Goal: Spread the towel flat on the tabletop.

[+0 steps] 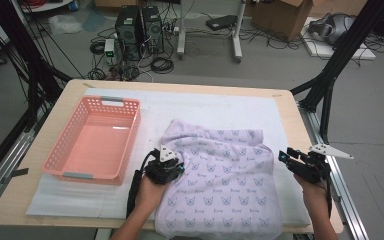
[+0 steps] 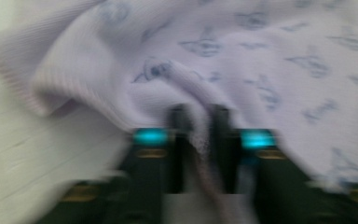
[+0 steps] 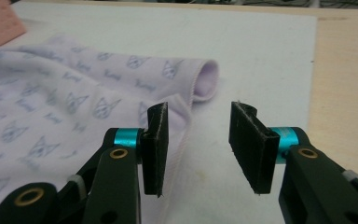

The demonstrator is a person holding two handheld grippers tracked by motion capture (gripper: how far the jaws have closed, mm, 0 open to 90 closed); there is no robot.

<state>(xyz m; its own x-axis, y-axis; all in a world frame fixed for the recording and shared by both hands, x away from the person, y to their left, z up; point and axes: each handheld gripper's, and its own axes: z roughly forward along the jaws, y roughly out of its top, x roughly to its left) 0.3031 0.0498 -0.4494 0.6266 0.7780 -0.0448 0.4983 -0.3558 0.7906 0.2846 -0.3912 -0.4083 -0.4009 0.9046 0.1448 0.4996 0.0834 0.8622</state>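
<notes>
A lilac cloth printed with small blue animal faces lies rumpled on the white mat, its near end hanging over the table's front edge. My left gripper sits at the cloth's left edge. In the blurred left gripper view, that gripper is shut on a raised fold of the cloth. My right gripper is just off the cloth's right edge. It stands open above bare mat, with the cloth's hem beside its left pad and nothing between the pads.
A pink perforated basket stands on the mat at the left, near my left hand; its corner shows far off in the right gripper view. Bare wood of the table runs along the right. Black frame posts flank the table.
</notes>
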